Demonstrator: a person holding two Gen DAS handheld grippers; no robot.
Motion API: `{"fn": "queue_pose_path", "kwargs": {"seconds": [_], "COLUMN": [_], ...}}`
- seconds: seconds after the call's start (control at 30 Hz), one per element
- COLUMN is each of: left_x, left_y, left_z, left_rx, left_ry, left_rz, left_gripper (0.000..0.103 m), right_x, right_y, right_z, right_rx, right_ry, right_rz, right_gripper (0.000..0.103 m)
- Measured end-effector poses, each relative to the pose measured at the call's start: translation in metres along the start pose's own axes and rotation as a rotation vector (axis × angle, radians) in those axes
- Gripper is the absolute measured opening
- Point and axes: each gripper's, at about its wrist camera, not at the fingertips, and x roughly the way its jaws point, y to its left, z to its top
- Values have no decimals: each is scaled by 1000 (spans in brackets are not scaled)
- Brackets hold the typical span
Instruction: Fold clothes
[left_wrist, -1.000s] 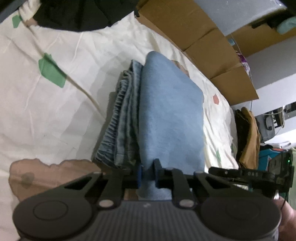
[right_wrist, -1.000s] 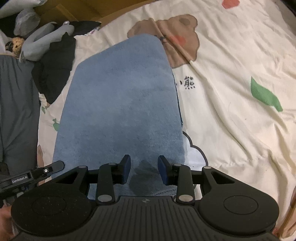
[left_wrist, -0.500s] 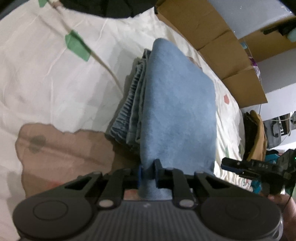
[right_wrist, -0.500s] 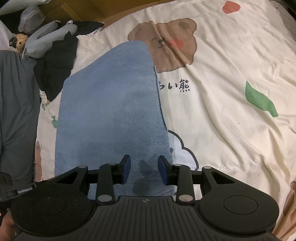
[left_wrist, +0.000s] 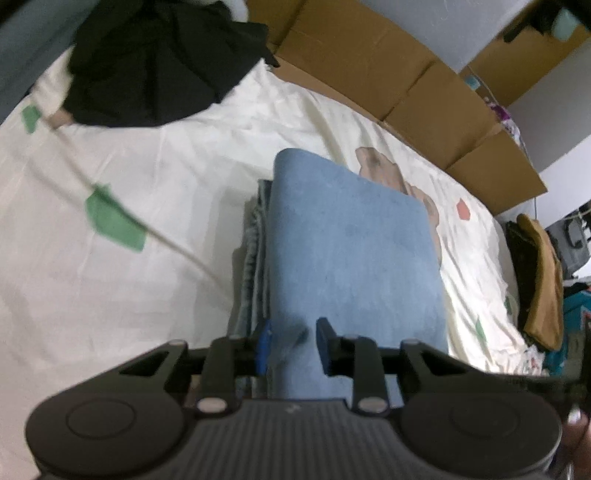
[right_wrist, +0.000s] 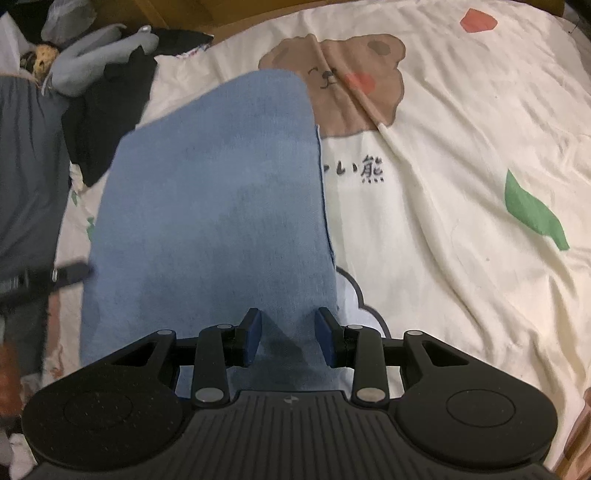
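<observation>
Left gripper: opening, folded jeans edge between pads, lower centre.
Right gripper: parted, jeans between, not visibly pinched.
Risk: top layer sliding off, fold springing open on release.

Light-blue denim; cream bear-print sheet.

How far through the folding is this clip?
Done: the light blue denim garment lies folded into a stacked rectangle on the cream bear-print bedsheet. In hand: the left gripper is opening over its edge; the right gripper is open. Left: black clothing still unfolded.
</observation>
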Motion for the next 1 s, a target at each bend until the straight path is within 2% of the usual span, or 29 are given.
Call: {"fn": "queue_pose_path", "kwargs": {"seconds": [0.17,0.27,0.37,0.47,0.6,0.67,0.73,0.8,0.9,1.0], "left_x": [26,33,37,34,24,19,18,21,33,46], "left_y": [-2,1,7,6,2,4,6,6,7,12], "left_z": [6,5,6,9,13,14,13,13,11,8], "left_rx": [25,42,14,10,17,-3,-14,-16,-17,-16], "left_ry": [34,27,32,39,53,51,44,50,74,90], "left_rz": [43,82,77,79,59,45,22,2,-20,-37], "left_gripper": [34,33,33,32,31,37,52,58,61,71], "right_x": [2,1,0,-3,-21,-28,-29,-27,-15,0], "right_y": [-4,-1,6,13,9,4,0,-4,-7,-14], "right_z": [-22,-32,-37,-38,-26,-19,-10,1,18,31], "right_rx": [56,54,21,0,6,8,14,19,-2,-9], "right_ry": [-18,-36,-31,27,12,-16,-35,-50,-66,-63], "right_rz": [-13,-21,-42,-45,5,15,32,41,48,52], "right_gripper": [37,37,37,36,37,38,38,40,55,57]}}
